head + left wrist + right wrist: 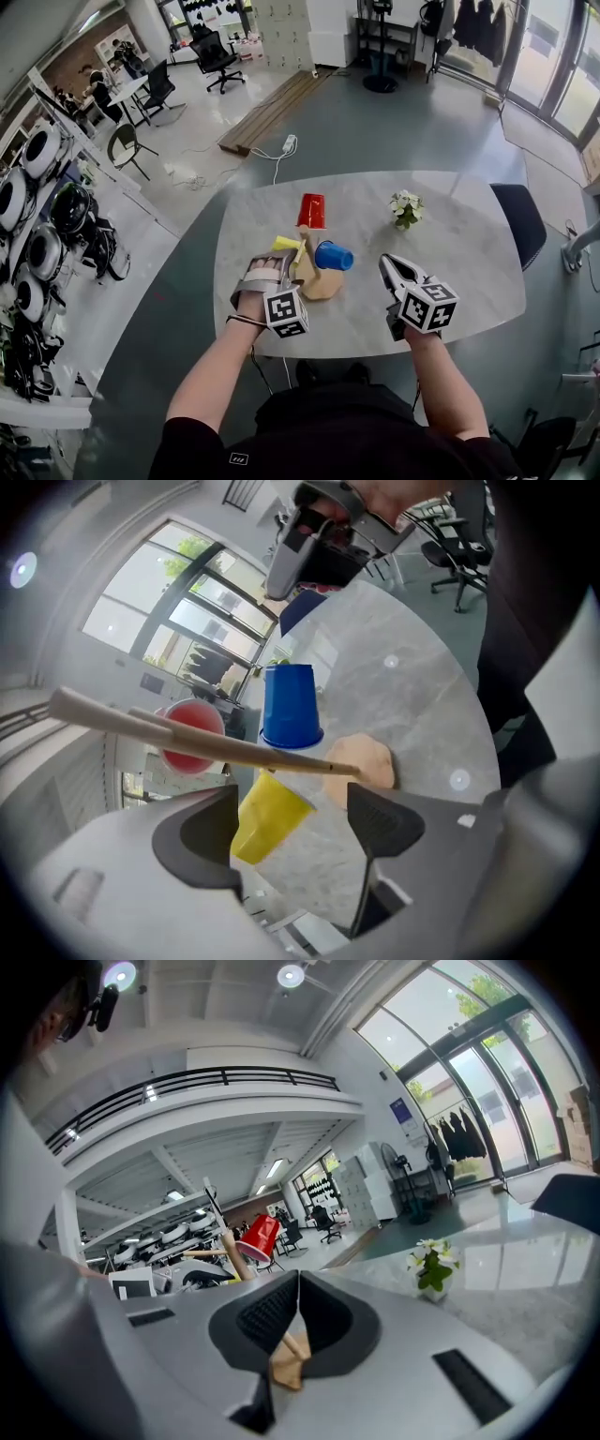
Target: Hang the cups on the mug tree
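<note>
Mug tree [319,279]: pale wood, upright, round base flat on the bench [469,244], front-middle of the top.
Blue cup [334,255]: out on the tree's right side, lying sideways, clear of the bench top.
Red cup [311,211]: on the far side of the tree, tilted. Sits right by the trunk top in the right gripper view.
Yellow cup [286,245]: left of the trunk, right at the left gripper's tips. Cannot tell whether a peg carries it.

Left gripper [274,264]: just left of the tree, angled down at it. Jaws wide apart with the yellow cup between them, close to one pad and with a clear gap to the other, so no squeeze on it. Bare wooden peg [187,738] crosses just above the cup in the left gripper view; red and blue cups and the tree base show beyond it.

Right gripper [387,262]: right of the tree, over the bench, roughly level, apart from the tree and the blue cup. Jaws fully together, nothing pinched between the pads. Sliver of tree wood shows through the gap under them.

Flower pot [406,208]: small, white blooms, further back and to the right on the bench, well apart from the tree.
Dark chair [520,220]: tucked at the bench's right edge.
Power strip [289,143]: white, on the grey floor beyond the bench.
</note>
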A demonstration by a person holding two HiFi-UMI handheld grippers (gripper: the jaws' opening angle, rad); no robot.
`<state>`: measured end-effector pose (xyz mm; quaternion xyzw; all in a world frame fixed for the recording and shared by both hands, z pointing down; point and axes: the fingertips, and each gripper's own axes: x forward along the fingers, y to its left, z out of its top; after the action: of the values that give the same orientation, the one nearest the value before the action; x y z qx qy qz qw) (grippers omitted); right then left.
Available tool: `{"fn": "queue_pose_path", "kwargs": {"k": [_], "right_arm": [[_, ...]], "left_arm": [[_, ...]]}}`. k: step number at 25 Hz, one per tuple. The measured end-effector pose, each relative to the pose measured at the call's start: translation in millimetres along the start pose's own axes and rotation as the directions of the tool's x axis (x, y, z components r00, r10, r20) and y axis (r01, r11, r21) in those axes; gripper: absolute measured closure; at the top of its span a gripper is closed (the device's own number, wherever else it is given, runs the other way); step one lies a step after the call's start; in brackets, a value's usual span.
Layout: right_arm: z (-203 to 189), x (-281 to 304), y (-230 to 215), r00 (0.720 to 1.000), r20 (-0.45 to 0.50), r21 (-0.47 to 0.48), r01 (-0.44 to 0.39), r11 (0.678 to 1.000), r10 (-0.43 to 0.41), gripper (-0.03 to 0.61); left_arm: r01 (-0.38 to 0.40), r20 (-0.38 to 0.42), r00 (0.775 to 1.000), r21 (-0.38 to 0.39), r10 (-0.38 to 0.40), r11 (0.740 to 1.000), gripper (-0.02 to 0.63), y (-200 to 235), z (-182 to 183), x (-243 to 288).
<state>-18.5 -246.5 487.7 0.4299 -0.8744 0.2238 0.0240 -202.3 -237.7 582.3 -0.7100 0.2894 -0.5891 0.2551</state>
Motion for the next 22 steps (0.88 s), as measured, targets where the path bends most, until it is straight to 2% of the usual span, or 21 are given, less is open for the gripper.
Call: {"fn": "queue_pose_path", "kwargs": {"k": [2, 4, 8, 12, 14, 15, 18, 19, 20, 22], "right_arm": [[1, -1, -1, 1.0, -0.007, -0.01, -0.009, 1.0, 0.009, 0.565], [2, -4, -3, 1.0, -0.009, -0.018, -0.02, 1.0, 0.02, 0.565], [7, -10, -7, 0.999, 0.002, -0.031, -0.054, 0.998, 0.055, 0.565], [7, -17, -2, 0.995, -0.026, -0.121, -0.099, 0.988, 0.096, 0.566], [8, -19, 4, 0.993, -0.035, -0.172, -0.113, 0.979, 0.109, 0.566], [9, -20, 6, 0.993, -0.034, -0.191, -0.115, 0.975, 0.11, 0.566], [16, -20, 10, 0.994, -0.021, -0.218, -0.107, 0.97, 0.105, 0.566], [19, -20, 12, 0.995, -0.013, -0.221, -0.104, 0.97, 0.104, 0.566], [22, -19, 14, 0.995, -0.005, -0.223, -0.1, 0.97, 0.101, 0.566], [27, -19, 18, 0.995, 0.01, -0.227, -0.092, 0.97, 0.096, 0.566]], "left_arm": [[-0.006, 0.01, 1.0, -0.097, 0.007, 0.995, 0.253, 3, 0, -9], [-0.011, 0.018, 1.0, -0.199, 0.015, 0.98, 0.253, 4, -1, -17], [-0.007, 0.039, 0.999, -0.38, 0.023, 0.925, 0.253, 6, 3, -25], [-0.014, 0.056, 0.997, -0.502, 0.049, 0.865, 0.253, 9, 9, -34], [-0.002, 0.078, 0.995, -0.572, 0.056, 0.82, 0.254, 11, 11, -38], [0.015, 0.097, 0.994, -0.617, 0.057, 0.787, 0.255, 12, 12, -40], [0.078, 0.167, 0.983, -0.744, 0.072, 0.664, 0.255, 17, 15, -49], [0.089, 0.182, 0.98, -0.77, 0.085, 0.632, 0.255, 20, 16, -52], [0.092, 0.193, 0.976, -0.785, 0.1, 0.613, 0.255, 24, 16, -55], [0.093, 0.208, 0.97, -0.793, 0.125, 0.602, 0.256, 29, 17, -61]]}}
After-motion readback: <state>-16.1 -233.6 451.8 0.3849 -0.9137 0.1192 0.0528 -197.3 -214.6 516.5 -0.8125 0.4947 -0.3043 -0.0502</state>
